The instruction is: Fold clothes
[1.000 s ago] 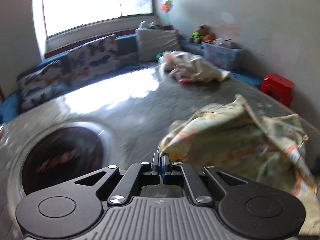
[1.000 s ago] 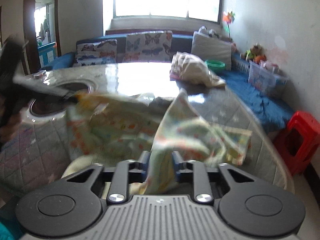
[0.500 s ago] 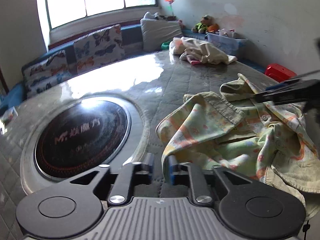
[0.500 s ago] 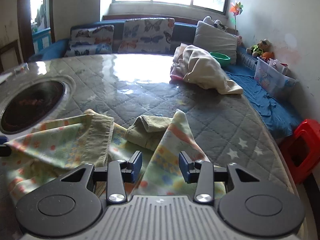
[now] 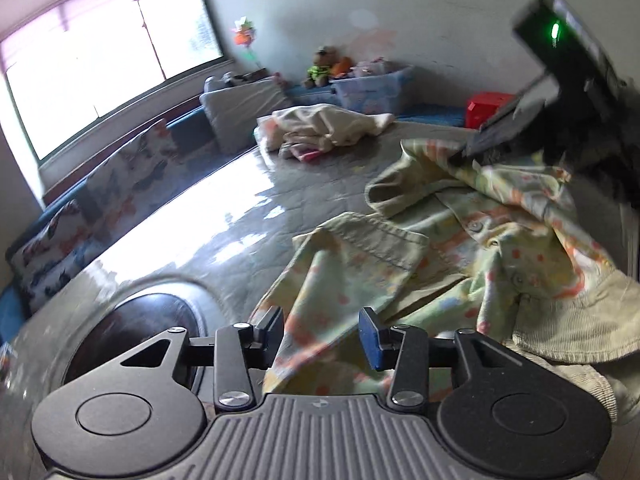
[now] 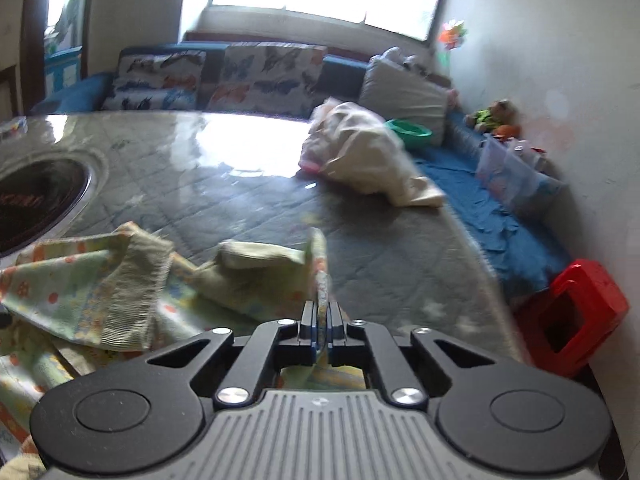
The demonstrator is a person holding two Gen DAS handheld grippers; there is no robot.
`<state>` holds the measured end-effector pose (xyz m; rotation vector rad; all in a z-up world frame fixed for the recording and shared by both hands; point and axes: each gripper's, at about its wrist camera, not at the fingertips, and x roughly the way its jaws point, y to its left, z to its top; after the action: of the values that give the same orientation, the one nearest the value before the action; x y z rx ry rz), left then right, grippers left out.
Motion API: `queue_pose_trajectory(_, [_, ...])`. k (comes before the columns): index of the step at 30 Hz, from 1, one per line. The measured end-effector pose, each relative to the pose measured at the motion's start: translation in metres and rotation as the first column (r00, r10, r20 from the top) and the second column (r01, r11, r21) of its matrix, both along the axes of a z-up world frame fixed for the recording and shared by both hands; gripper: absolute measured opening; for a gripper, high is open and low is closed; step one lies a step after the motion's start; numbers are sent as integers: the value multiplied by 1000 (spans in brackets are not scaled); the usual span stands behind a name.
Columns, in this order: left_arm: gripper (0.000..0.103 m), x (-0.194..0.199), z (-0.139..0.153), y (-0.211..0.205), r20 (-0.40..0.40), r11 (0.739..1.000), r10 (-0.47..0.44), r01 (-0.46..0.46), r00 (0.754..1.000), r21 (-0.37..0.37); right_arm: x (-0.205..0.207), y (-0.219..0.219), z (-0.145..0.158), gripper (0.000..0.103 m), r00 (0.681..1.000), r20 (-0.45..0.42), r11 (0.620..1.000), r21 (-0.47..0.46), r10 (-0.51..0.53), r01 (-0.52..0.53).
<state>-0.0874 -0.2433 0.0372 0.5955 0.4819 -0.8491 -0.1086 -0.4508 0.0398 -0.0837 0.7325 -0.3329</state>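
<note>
A pale green garment with orange and yellow print and ribbed cuffs (image 5: 460, 248) lies crumpled on the quilted grey table (image 5: 248, 216). My left gripper (image 5: 322, 330) stands open, with a sleeve of the garment lying between its jaws. In the left wrist view the right gripper (image 5: 472, 148) comes in from the upper right, pinching the garment's far edge. The right wrist view shows my right gripper (image 6: 321, 320) shut on a fold of that garment (image 6: 120, 276), which spreads to the left.
A round dark inset cooktop (image 5: 136, 340) sits in the table at the left. A heap of cream clothes (image 6: 360, 156) lies at the far side. Butterfly cushions (image 6: 240, 76), a blue bench (image 6: 504, 220), a clear storage box (image 6: 512, 176) and a red stool (image 6: 568, 300) surround the table.
My left gripper has opened wider and let the sleeve go. My right gripper, open half a second ago, has shut on the garment's edge and lifted it a little.
</note>
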Motion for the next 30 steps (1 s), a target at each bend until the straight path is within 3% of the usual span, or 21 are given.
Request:
queue_pose_trajectory(3, [45,-1,-8,-8,14,998,-53,52,999,43,-23,-12,11,3,998,33,999,-8,-44,44])
queue_pose_trajectory(8, [42,9,-16,-11,33,994,-62,59,998,87,-63,-31,19,3,991,56,993,9,-120,120])
queue_pose_trajectory(10, [37,13,-19,-12,27,993,-64,61,998,105,-80,-36,17,3,989,50,990,29,-142,140])
queue_pose_trajectory(12, [20,16,-24,-15,24,991,-62,59,998,124,-89,-38,13,3,986,45,986,54,-159,156])
queue_pose_trajectory(14, [11,15,-27,-15,32,991,-51,47,998,125,-96,-37,13,3,985,48,985,55,-167,164])
queue_pose_trajectory(19, [5,32,-10,0,-3,997,75,-75,997,7,-101,-32,31,1,985,85,988,11,-151,151])
queue_pose_trajectory(25, [4,69,24,38,-33,960,254,-256,967,-114,-78,-18,72,0,985,156,994,-68,-70,81])
queue_pose_trajectory(28, [4,76,32,60,-49,942,297,-301,953,-148,-65,-16,80,0,989,138,999,17,-53,51])
queue_pose_trajectory(30, [4,73,33,70,-54,937,306,-310,951,-159,-64,-19,75,10,990,121,995,71,-75,66])
